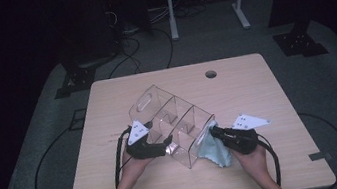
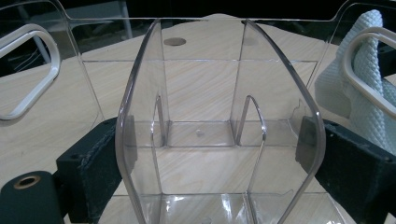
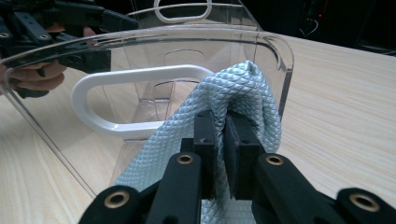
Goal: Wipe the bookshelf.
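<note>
Clear divided organizer [image 1: 172, 119]: tipped on its side at table [image 1: 256, 86] centre, clamped across a compartment by the left gripper [image 1: 166, 145] at 7 o'clock. Pale blue cloth [image 1: 213, 149]: pinched in the closed right gripper [image 1: 214, 132], pressed against the organizer's 4 o'clock end wall.

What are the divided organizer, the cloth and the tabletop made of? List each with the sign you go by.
Divided organizer: clear, glossy, rigid, likely acrylic or similar plastic; the table shows through its walls, and its edges catch highlights.
Cloth: pale blue, matte, with a woven diamond texture, probably microfibre; it drapes softly where the right hand-held gripper pinches it.
Tabletop: light wood grain, smooth; real wood or laminate cannot be told.
</note>
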Tool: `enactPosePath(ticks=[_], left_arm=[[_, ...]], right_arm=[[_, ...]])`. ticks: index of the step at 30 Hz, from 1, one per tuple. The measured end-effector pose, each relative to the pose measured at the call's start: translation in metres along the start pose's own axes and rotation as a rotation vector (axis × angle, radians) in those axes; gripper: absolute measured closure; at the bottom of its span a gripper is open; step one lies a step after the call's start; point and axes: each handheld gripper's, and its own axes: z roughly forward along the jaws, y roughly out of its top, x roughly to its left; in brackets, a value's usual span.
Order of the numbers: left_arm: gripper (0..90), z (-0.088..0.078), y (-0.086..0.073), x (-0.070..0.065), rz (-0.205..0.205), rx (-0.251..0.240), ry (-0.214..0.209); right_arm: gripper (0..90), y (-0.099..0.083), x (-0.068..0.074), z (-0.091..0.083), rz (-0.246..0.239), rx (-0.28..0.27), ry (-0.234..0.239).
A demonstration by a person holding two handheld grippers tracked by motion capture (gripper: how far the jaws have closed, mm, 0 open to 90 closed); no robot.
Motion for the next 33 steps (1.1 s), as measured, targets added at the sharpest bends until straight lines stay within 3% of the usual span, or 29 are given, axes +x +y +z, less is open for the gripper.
enactPosePath(ticks=[4,6,10,14,16,19,20,25,29,31,33], left_arm=[[8.2,0.0,0.0,0.0,0.0,0.001,0.0],[8.2,0.0,0.0,0.0,-0.001,0.0,-0.001],[8.2,0.0,0.0,0.0,-0.001,0.002,0.003],[8.2,0.0,0.0,0.001,0.0,0.0,0.002],[8.2,0.0,0.0,0.001,0.002,0.001,0.0],[7.9,0.0,0.0,0.001,0.001,0.0,-0.003],[7.8,0.0,0.0,0.001,0.001,0.0,-0.003],[7.3,-0.001,0.0,0.002,0.0,-0.001,-0.01],[6.7,-0.001,-0.001,0.002,-0.008,-0.008,-0.025],[6.7,-0.001,0.0,0.002,-0.006,-0.007,-0.021],[7.0,-0.001,0.0,0.002,-0.004,-0.007,-0.02]], right_arm=[[83.4,0.0,0.013,0.002,-0.037,0.006,0.052],[83.4,0.002,0.015,0.001,-0.063,0.01,0.048],[83.4,0.002,0.004,0.0,-0.008,-0.007,0.039],[83.4,0.002,0.01,0.002,-0.022,-0.007,0.043],[83.4,0.004,0.017,0.001,-0.068,0.006,0.048],[83.3,0.003,0.007,-0.001,-0.025,0.0,0.029],[83.4,0.002,0.004,-0.001,-0.003,-0.004,0.042],[83.3,0.002,0.013,0.001,-0.045,0.01,0.056],[83.1,0.001,0.006,0.001,-0.019,0.003,0.054],[83.2,0.001,0.009,0.001,-0.021,0.005,0.052],[83.2,0.0,0.014,0.002,-0.019,0.001,0.08]])
